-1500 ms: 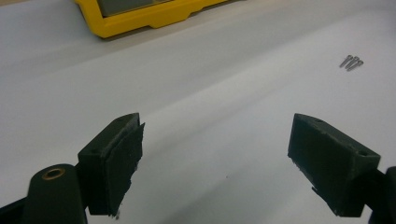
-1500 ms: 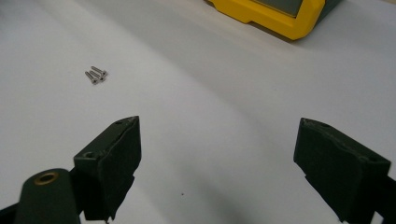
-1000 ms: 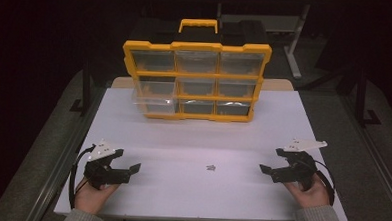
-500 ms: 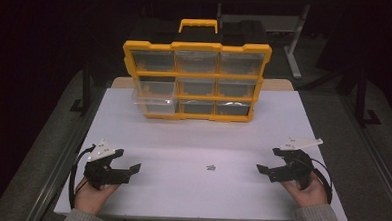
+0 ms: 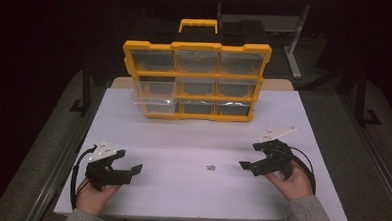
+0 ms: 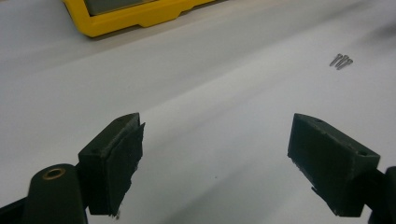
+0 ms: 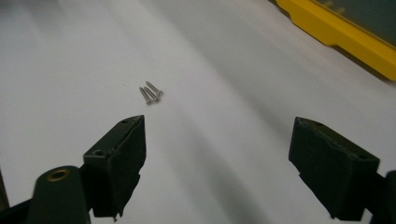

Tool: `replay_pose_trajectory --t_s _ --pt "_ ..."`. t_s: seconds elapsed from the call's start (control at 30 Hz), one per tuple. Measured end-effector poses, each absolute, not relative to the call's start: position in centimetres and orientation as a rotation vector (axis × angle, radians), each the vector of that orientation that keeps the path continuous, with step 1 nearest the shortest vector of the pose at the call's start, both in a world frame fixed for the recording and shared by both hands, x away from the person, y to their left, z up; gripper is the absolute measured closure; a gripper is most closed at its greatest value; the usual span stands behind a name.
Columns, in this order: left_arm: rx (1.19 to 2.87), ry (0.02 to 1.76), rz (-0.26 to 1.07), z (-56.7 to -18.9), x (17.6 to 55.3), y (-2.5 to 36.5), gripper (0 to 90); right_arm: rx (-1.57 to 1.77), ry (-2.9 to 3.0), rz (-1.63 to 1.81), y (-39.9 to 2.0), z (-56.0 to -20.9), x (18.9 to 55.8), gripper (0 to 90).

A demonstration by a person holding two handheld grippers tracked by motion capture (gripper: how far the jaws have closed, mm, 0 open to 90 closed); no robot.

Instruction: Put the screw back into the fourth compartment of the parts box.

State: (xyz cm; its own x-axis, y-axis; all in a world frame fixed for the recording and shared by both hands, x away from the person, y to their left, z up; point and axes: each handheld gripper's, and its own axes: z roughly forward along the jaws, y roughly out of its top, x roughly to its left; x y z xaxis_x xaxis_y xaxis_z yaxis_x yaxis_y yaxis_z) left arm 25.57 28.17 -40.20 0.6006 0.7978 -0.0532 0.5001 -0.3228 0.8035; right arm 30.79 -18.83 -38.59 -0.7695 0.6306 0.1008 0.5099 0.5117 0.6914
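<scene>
the small silver metal screws (image 5: 211,167) lie bunched on the white table (image 5: 183,135), between your hands, nearer your right gripper (image 5: 248,166), whose empty jaws, just narrowing slightly, gape toward them. your left gripper (image 5: 131,170) rests spread and empty.

The screws (image 7: 151,94) look like bright metal; the table (image 5: 192,140) is smooth matt white; the organizer case (image 5: 195,80) is glossy yellow plastic with clear drawers.

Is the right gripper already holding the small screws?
No, the right gripper stands open over bare table, and the screws lie ahead of its jaws, untouched.
</scene>
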Motion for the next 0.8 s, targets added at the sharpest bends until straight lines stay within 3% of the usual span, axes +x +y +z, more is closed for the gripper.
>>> replay_pose_trajectory --t_s 0.43,0.8 --pt "1.974 1.042 0.446 -40.3 25.7 28.0 17.4 0.773 2.766 1.022 -13.0 -37.4 33.5 29.7" --pt "1.975 1.041 0.448 -40.3 25.8 28.2 17.6 0.65 2.898 0.942 -9.7 -38.8 35.9 46.7"
